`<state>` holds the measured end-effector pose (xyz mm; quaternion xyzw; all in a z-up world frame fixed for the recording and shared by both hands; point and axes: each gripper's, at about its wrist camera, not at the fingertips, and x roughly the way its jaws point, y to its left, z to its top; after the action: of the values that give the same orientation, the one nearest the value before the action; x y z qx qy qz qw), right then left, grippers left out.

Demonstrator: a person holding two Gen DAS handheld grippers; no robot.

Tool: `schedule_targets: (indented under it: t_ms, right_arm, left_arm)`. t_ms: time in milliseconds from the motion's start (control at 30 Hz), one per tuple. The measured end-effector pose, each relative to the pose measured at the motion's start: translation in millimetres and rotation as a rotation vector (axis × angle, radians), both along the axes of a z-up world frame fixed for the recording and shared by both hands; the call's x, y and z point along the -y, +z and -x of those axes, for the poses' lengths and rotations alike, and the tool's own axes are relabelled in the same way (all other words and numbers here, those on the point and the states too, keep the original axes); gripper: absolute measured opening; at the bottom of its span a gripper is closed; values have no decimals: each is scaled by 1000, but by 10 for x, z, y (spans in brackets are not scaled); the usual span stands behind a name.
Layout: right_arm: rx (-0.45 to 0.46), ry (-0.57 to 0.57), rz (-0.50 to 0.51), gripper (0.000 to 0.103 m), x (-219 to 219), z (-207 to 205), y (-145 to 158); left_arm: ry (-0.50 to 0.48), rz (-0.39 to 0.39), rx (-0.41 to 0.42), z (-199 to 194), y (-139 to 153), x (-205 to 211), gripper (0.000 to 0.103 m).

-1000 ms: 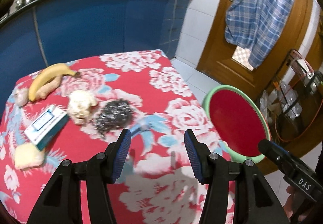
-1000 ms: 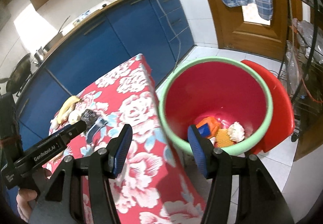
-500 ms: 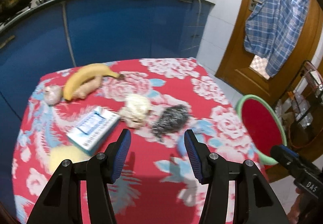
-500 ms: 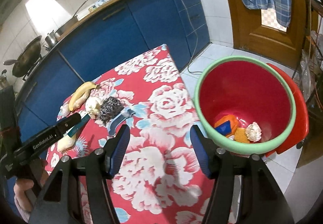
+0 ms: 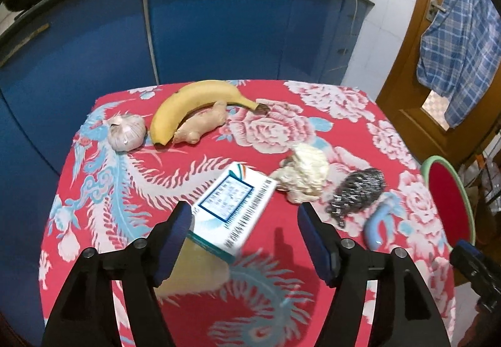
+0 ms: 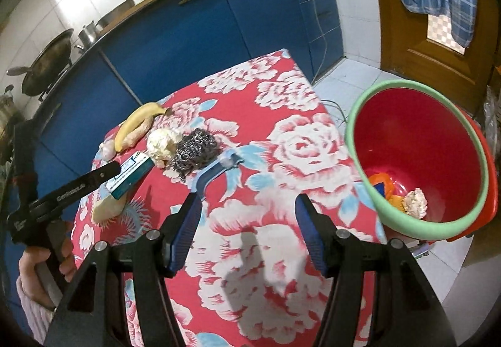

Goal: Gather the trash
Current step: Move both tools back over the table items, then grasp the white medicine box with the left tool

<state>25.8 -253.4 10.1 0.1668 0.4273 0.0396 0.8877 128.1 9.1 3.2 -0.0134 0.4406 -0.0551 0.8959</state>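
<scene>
White carton (image 5: 230,208) between wide left hand-held gripper (image 5: 244,223) fingers; right hand-held gripper (image 6: 245,223) wide, holding nothing

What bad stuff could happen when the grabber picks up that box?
The box rests partly on a yellow sponge, so the open left gripper might tip it or pinch both. The bin stands off the table's edge, so a loose grip could drop the box on the floor.
</scene>
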Motion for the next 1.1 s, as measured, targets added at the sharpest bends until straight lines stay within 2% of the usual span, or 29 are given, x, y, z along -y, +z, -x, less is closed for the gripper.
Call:
schedule_targets:
  t_ms: [233, 400, 567, 633, 733, 867, 1100]
  right_arm:
    - [-21, 17, 11, 64, -93, -74, -46]
    - [-40, 22, 15, 64, -166, -136, -82]
    - [-50, 40, 33, 64, -288, -218, -92]
    - [-61, 53, 36, 64, -338, -265, -108]
    - [-73, 60, 50, 64, -412, -334, -129]
    - [-103, 67, 61, 64, -492, -423, -192]
    - [-130, 80, 78, 64, -681, -602, -298]
  left_arm:
    - [-31, -49, -63, -216, -211, -56, 74]
    - [-34, -4, -95, -267, -316, -110, 74]
    - [-31, 40, -70, -252, -353, -133, 73]
    - [-33, 43, -74, -272, -387, -126, 68]
    - [-24, 58, -55, -273, -398, -140, 67]
    - [12, 84, -14, -229, -404, -181, 61]
    - [72, 142, 47, -178, -284, -375, 59]
